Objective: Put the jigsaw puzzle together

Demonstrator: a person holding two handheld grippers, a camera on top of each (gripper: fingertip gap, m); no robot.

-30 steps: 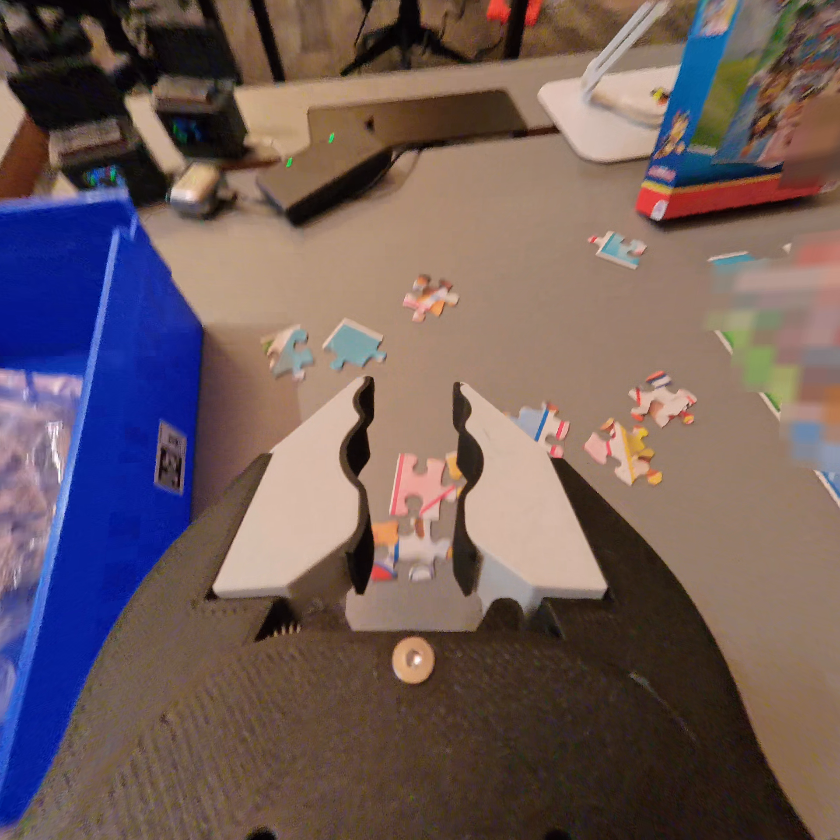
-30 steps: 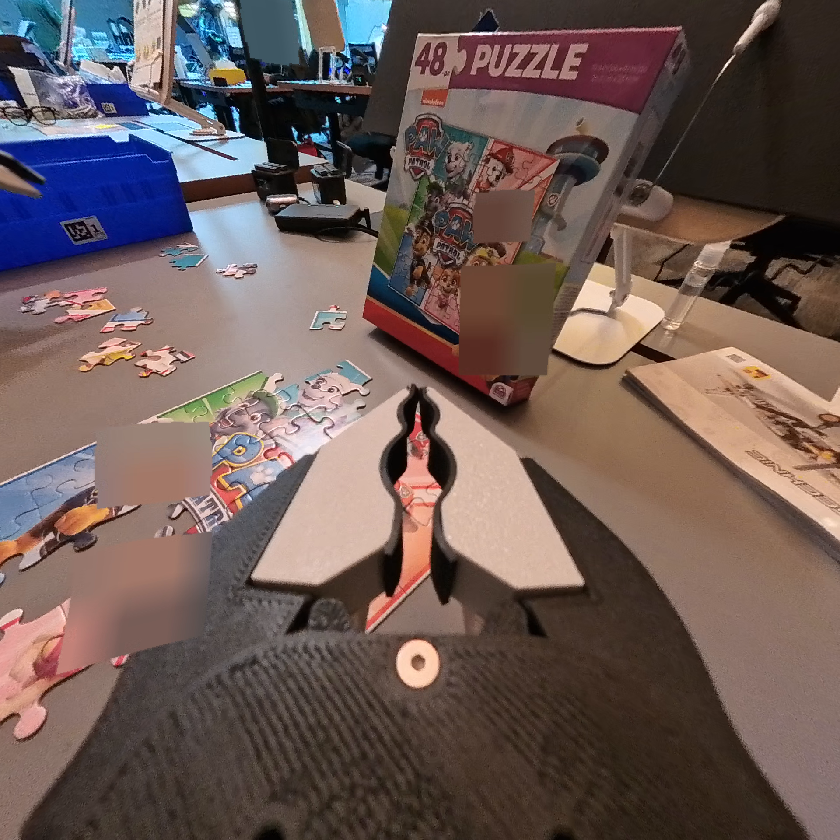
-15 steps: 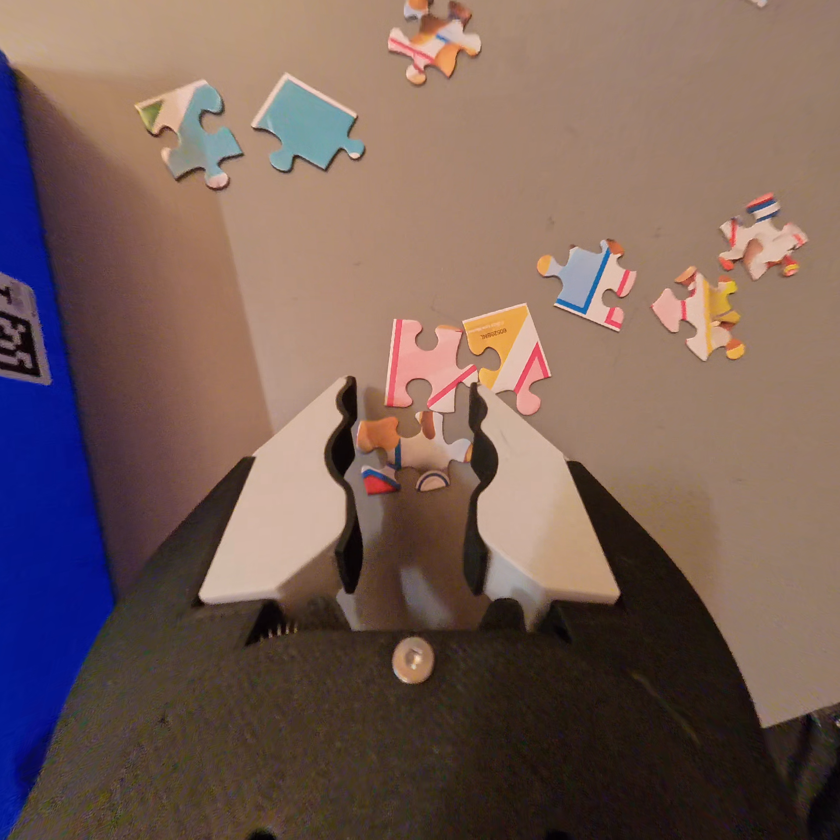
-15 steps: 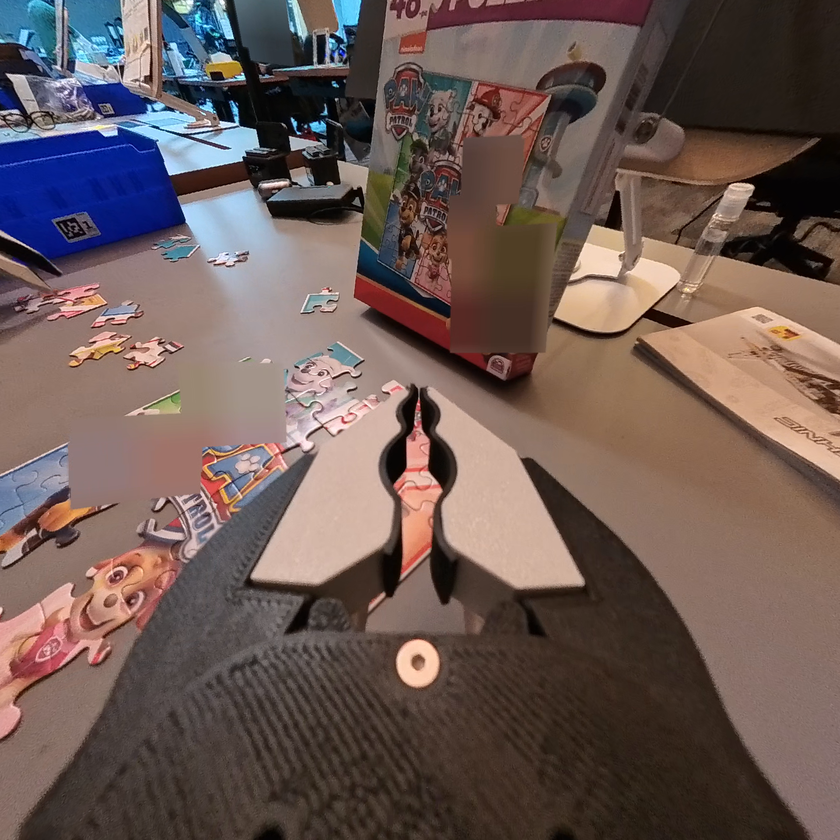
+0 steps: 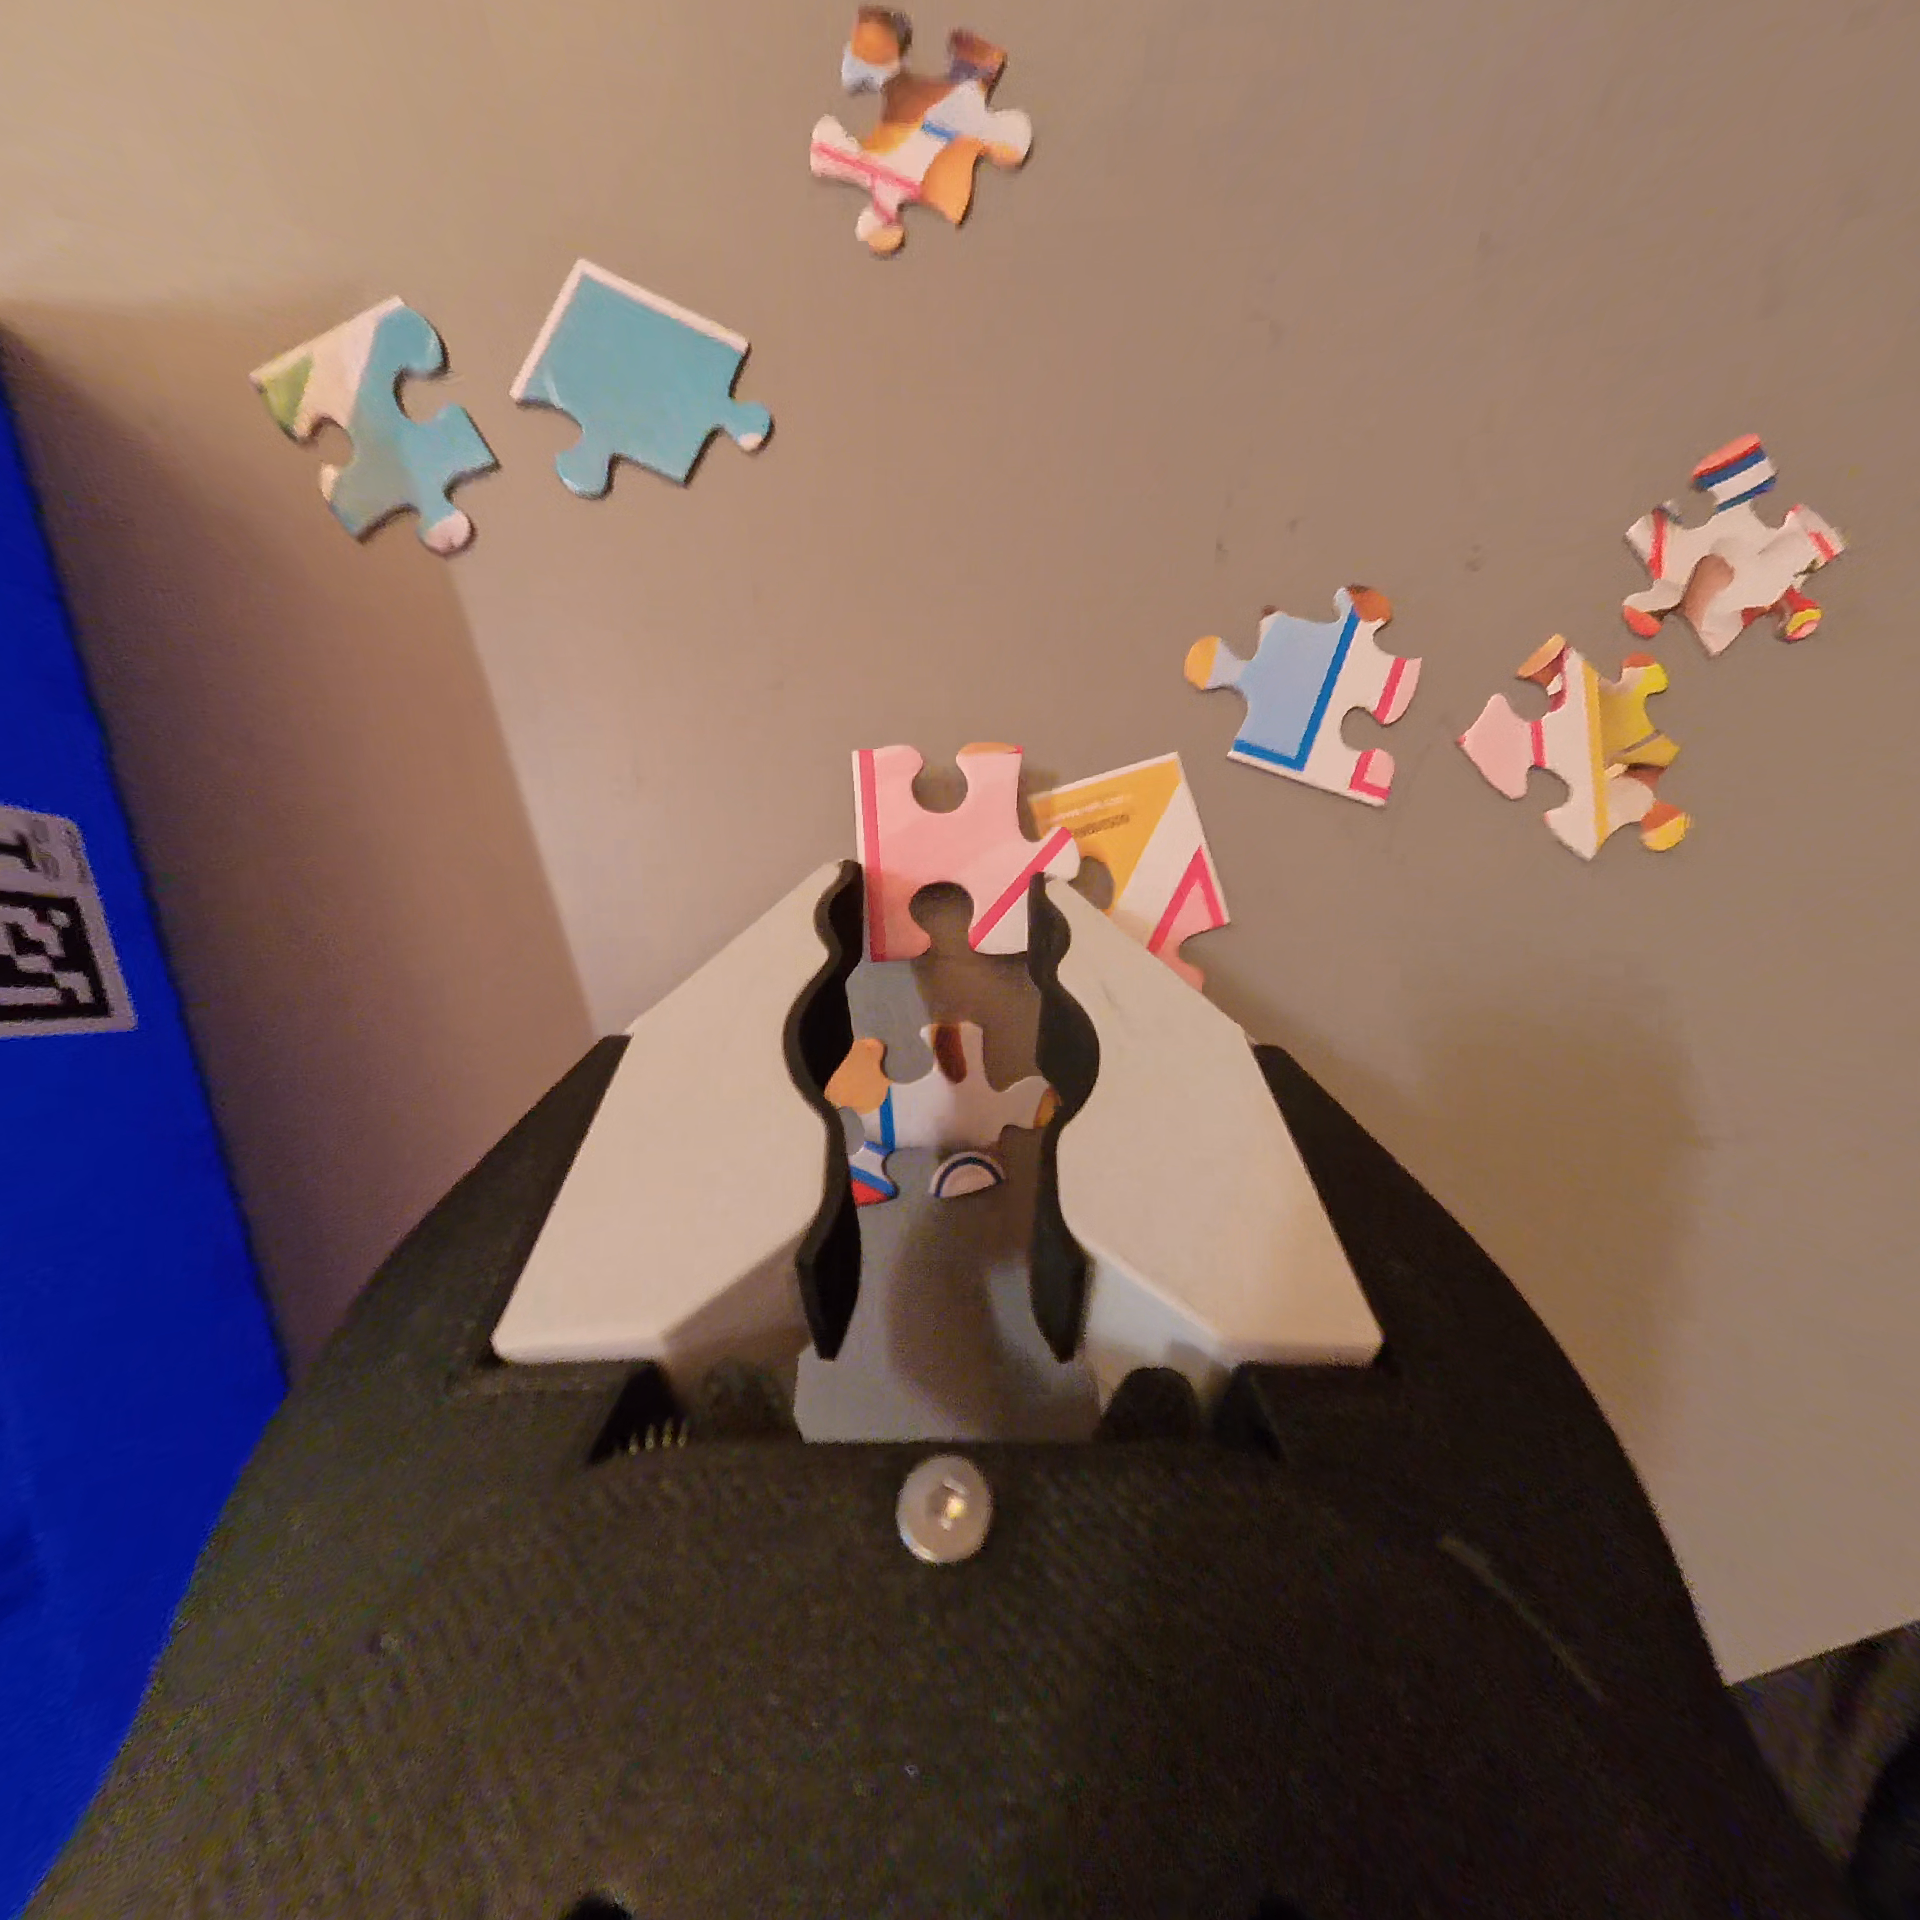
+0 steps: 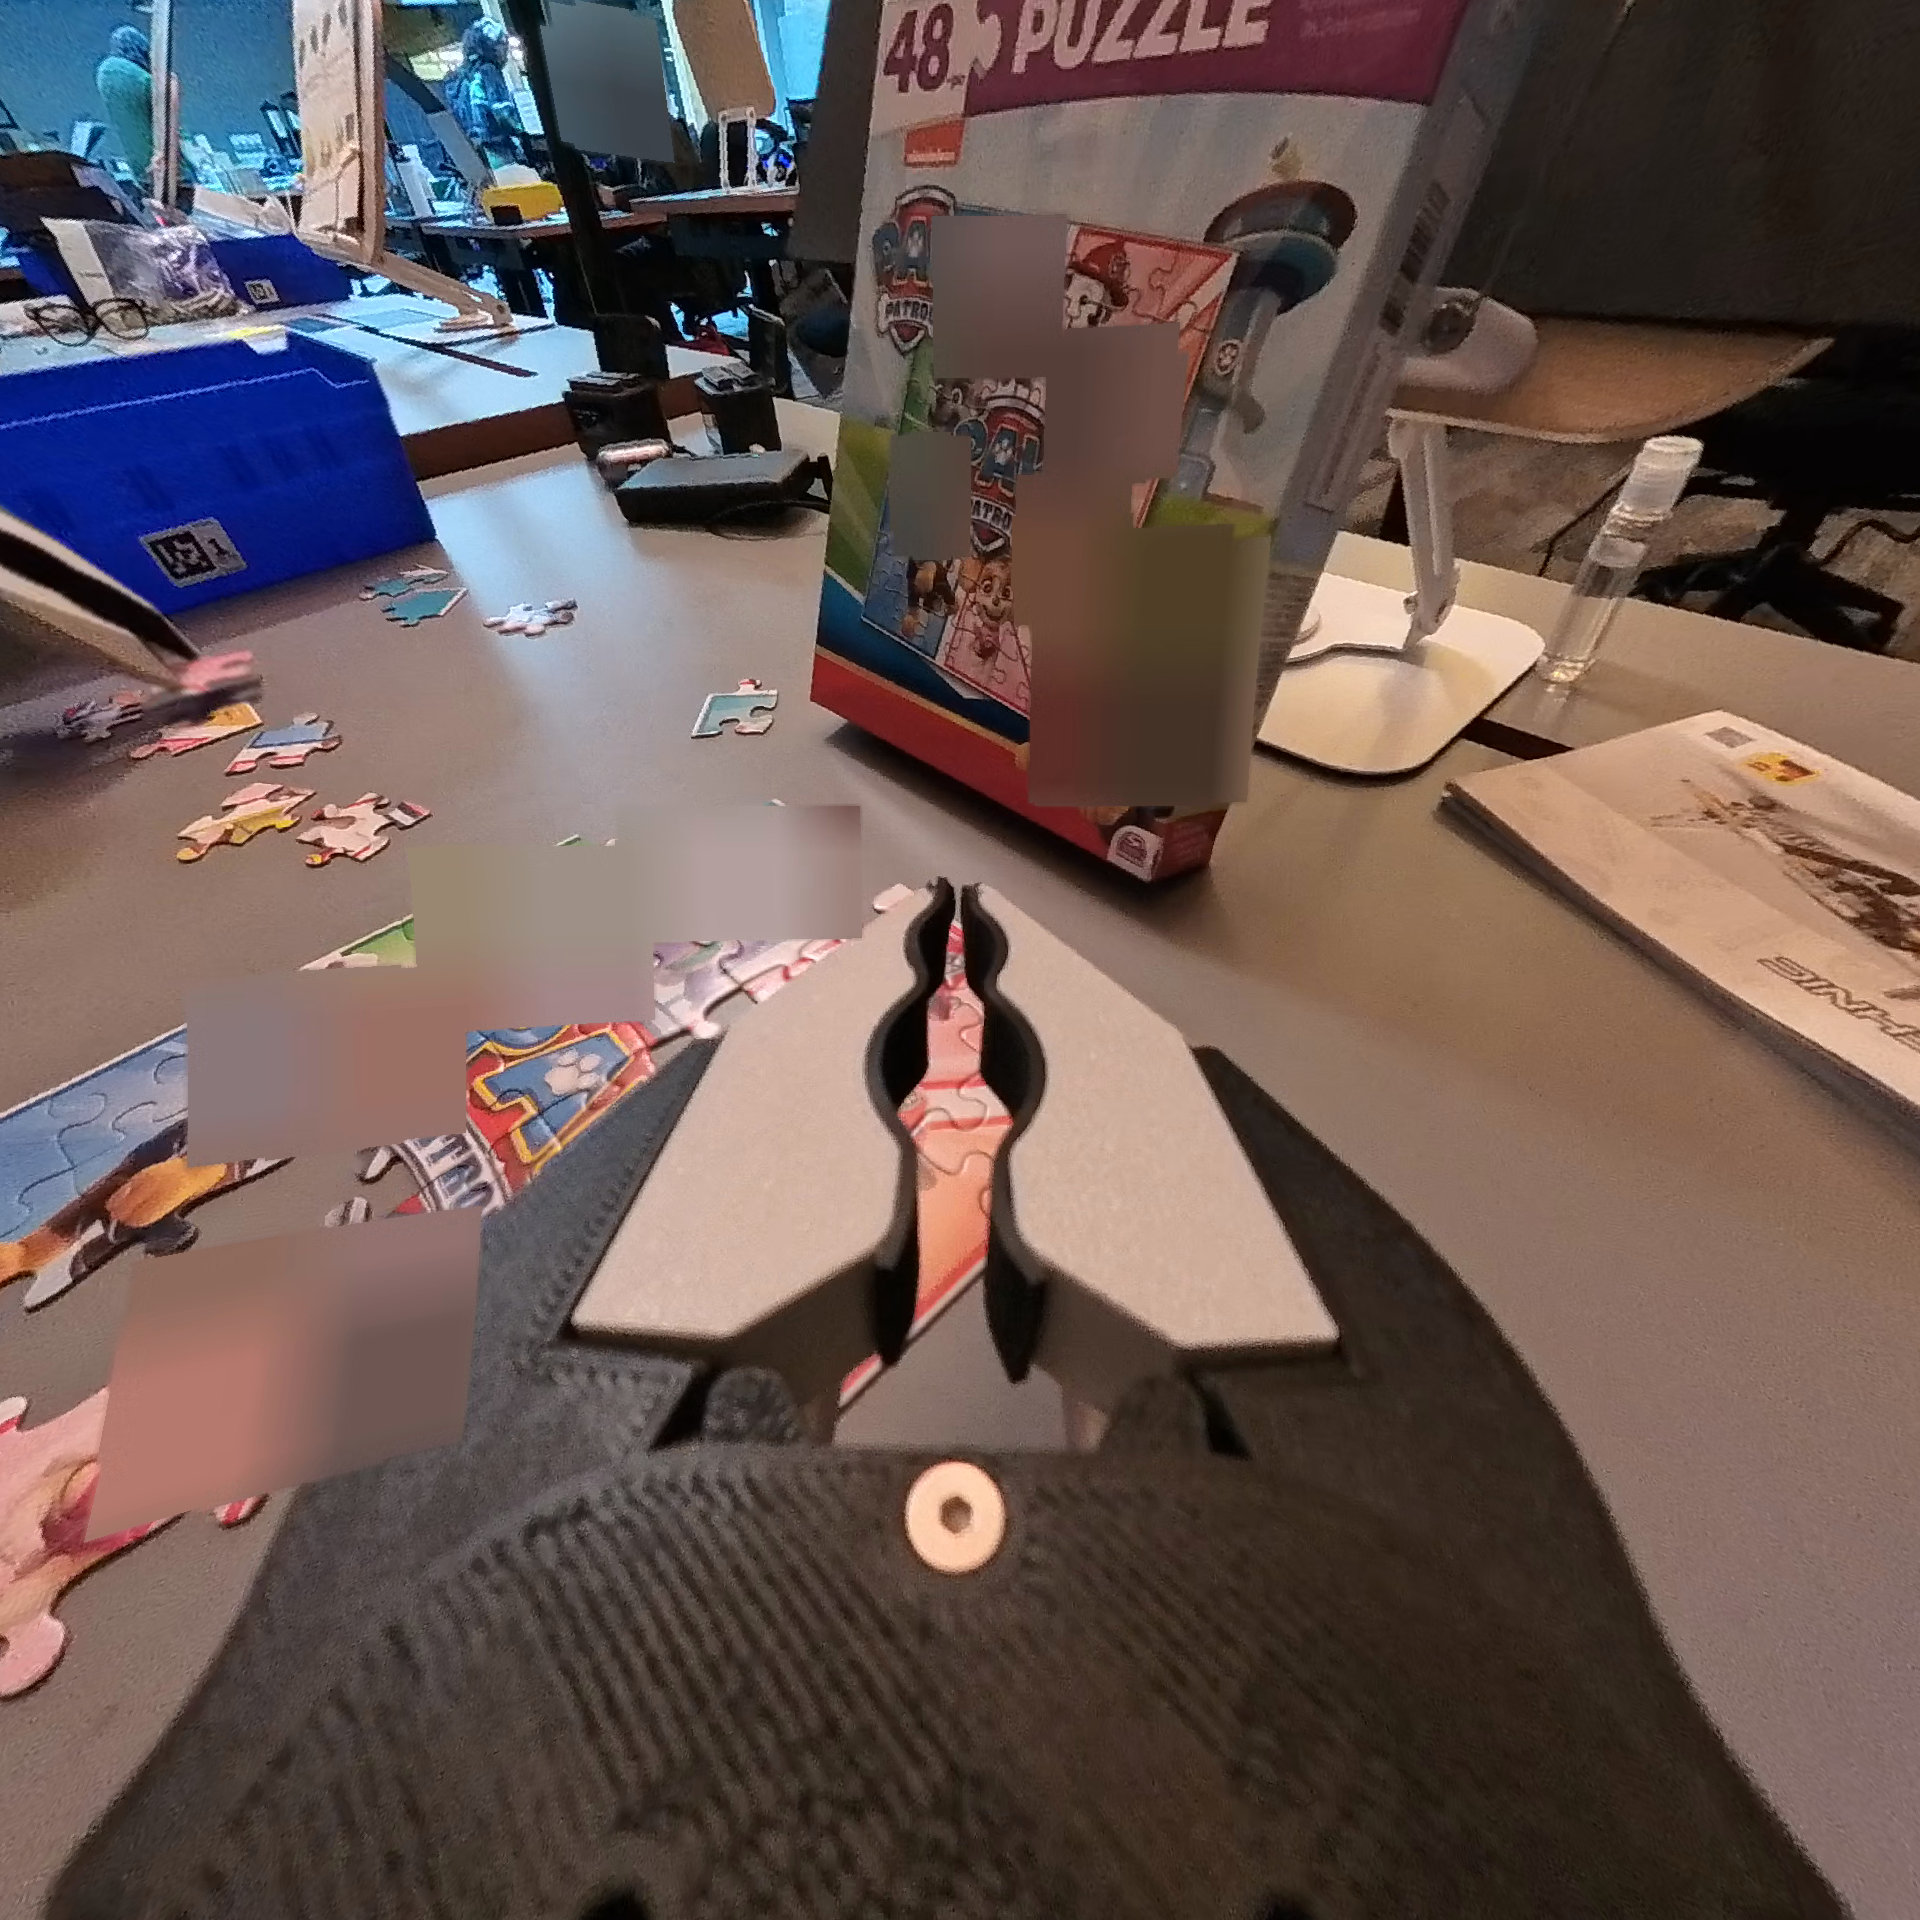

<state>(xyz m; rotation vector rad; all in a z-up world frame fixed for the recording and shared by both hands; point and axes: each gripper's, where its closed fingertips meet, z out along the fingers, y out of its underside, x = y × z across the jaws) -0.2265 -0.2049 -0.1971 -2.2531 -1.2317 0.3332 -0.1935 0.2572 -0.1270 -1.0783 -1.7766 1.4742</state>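
Now pink puzzle piece pinched between left gripper fingers; right gripper fingers closed, bare.

Illumination is dim and warm. The blue bin casts a broad shadow along the table's left edge. Wide-angle distortion bends the frame edges. Slight blur softens the distant background and the near gripper body.

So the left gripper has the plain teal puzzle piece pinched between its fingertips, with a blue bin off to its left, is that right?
Not quite. The left gripper pinches a pink piece, not the plain teal one. The teal piece lies flat on the table, farther ahead and untouched. The blue bin is indeed off to its left. The left wrist view shows this.
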